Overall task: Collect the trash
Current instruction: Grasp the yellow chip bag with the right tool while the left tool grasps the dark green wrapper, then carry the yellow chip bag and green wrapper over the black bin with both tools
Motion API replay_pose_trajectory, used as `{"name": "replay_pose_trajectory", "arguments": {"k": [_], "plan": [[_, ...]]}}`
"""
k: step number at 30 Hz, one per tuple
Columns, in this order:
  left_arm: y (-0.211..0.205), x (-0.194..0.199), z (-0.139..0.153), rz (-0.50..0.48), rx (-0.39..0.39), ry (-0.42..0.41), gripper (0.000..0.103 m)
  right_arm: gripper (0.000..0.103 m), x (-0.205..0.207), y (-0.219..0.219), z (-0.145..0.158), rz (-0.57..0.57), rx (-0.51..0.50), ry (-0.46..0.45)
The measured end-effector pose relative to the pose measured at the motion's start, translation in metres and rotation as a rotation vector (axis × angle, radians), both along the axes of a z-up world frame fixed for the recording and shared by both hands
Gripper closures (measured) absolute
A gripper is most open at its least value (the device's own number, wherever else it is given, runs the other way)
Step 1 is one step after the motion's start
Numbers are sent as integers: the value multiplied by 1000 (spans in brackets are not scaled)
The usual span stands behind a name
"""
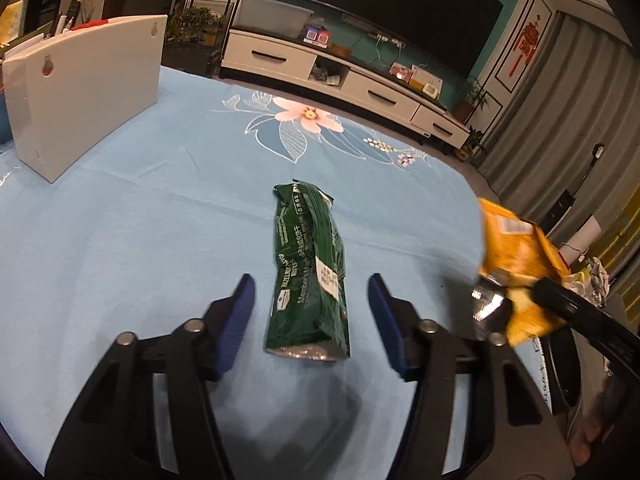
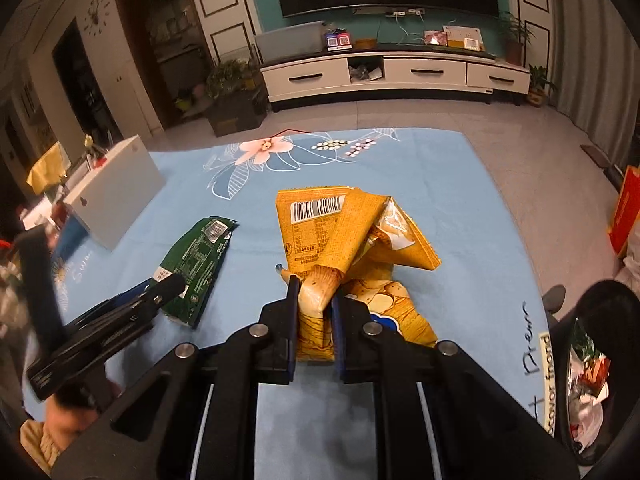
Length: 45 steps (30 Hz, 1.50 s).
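Note:
A green snack wrapper (image 1: 310, 268) lies flat on the blue flowered tablecloth (image 1: 140, 232). My left gripper (image 1: 311, 280) stands open astride it, with a strip of cloth showing between each blue pad and the wrapper. In the right wrist view the same green wrapper (image 2: 196, 264) lies left of centre, with the left gripper (image 2: 168, 284) at its near end. My right gripper (image 2: 315, 290) is shut on a crumpled orange snack bag (image 2: 340, 236), pinched at its near part. That orange bag (image 1: 516, 248) shows at the right edge of the left wrist view.
A white box (image 1: 84, 92) stands on the table at the far left. A black bin (image 2: 592, 380) holding trash sits off the table's right edge. The table's far edge (image 2: 320, 132) drops to a tiled floor before a TV cabinet (image 2: 396, 72).

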<state>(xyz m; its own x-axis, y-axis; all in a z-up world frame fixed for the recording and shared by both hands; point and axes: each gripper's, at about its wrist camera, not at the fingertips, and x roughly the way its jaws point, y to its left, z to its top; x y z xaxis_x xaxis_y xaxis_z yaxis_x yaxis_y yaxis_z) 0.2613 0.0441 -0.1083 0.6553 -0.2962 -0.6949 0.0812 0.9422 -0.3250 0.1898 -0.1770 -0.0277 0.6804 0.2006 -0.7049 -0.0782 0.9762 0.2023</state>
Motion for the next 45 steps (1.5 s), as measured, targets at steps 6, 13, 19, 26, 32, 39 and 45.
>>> {"name": "replay_pose_trajectory", "arguments": {"k": [6, 13, 19, 26, 32, 39, 45], "plan": [[-10, 9, -4, -3, 39, 23, 85, 88, -19, -15, 3, -21, 30, -5], [-21, -3, 6, -24, 78, -5, 96, 88, -35, -26, 7, -38, 48, -3], [-25, -26, 26, -41, 97, -40, 96, 88, -53, -34, 12, -52, 53, -9], [-29, -62, 46, -54, 86, -59, 96, 88, -74, -41, 18, -62, 57, -15], [-33, -91, 60, -73, 77, -77, 96, 88, -92, -42, 23, -60, 64, -21], [-46, -121, 77, -109, 58, -99, 96, 88, -116, -53, 32, -75, 73, -46], [-73, -141, 92, -177, 60, -126, 96, 88, -135, -75, 33, -116, 89, -59]]}}
